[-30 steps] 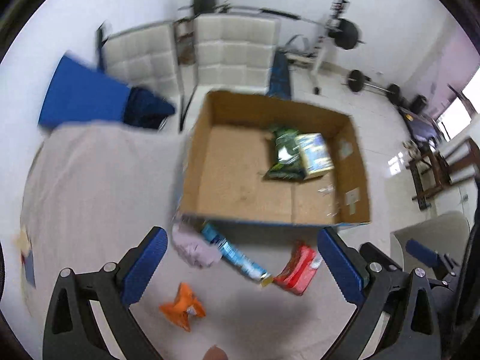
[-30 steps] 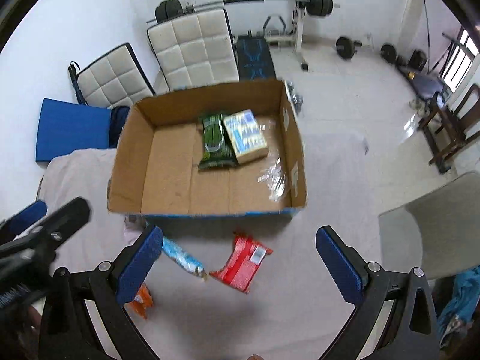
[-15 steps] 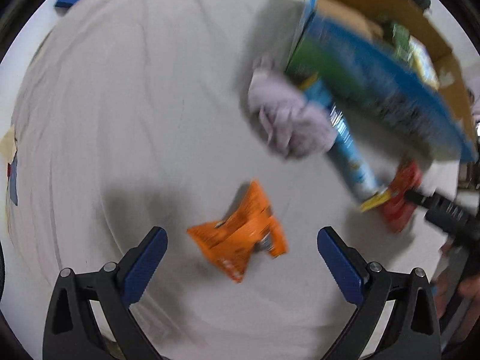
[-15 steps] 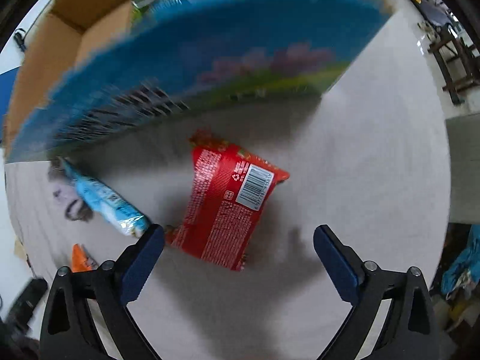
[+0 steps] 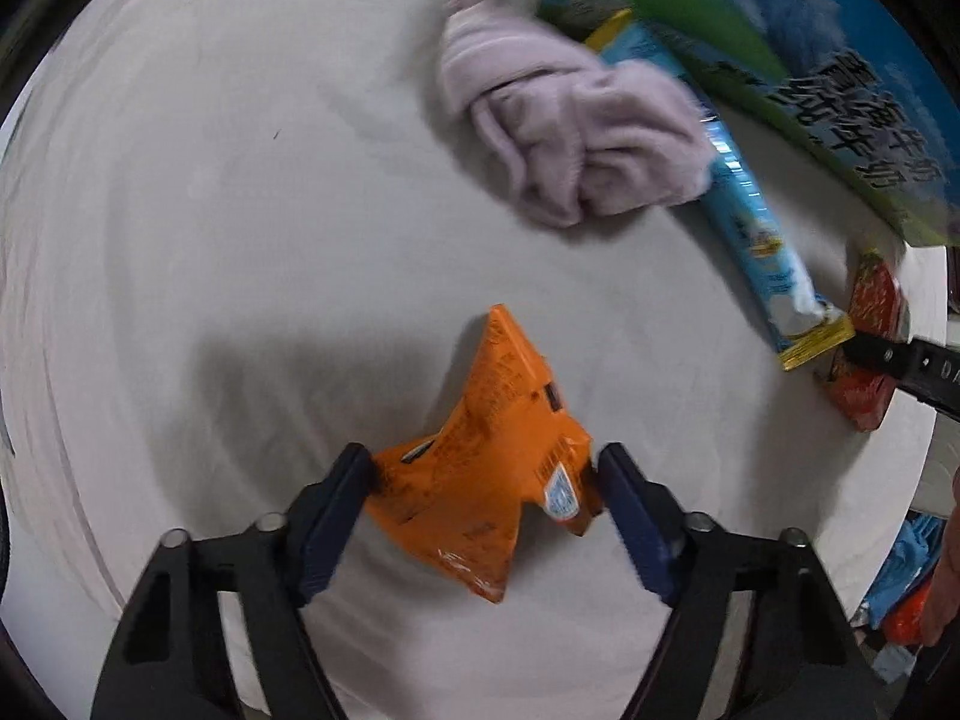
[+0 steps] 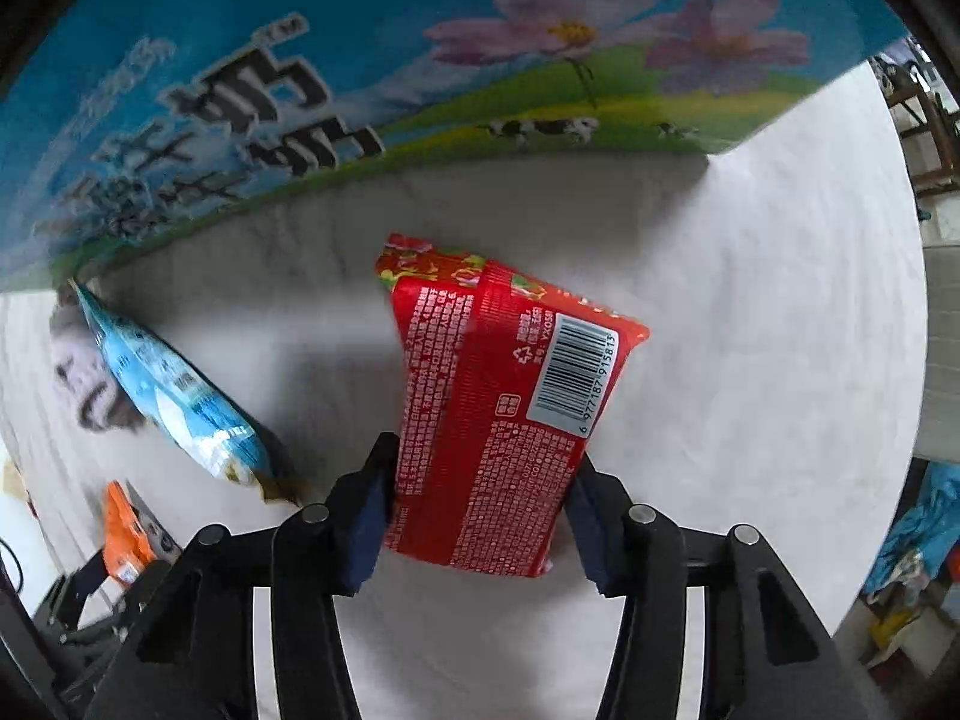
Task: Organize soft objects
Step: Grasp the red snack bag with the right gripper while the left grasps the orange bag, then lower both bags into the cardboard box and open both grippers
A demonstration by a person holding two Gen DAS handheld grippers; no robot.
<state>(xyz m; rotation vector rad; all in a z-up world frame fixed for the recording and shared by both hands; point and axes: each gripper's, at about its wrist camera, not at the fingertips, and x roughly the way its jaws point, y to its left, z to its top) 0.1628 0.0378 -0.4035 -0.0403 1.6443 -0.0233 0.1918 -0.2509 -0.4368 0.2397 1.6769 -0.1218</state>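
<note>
Left wrist view: our left gripper [image 5: 485,471], wide half-second ago, now clamps orange packet [image 5: 486,468]; right gripper [image 6: 480,480] likewise clamps red packet [image 6: 501,414]. Both ready for printed box [image 6: 384,78].

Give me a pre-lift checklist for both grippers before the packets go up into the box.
1. Left gripper closed on orange packet: ok.
2. Right gripper closed on red packet: ok.
3. Red packet apart from blue packet: ok.
4. Orange packet clear of lilac cloth: ok.
5. Space inside cardboard box: cannot tell, only its printed outer wall shows.
6. Packets lifted off the white cloth: cannot tell.
</note>
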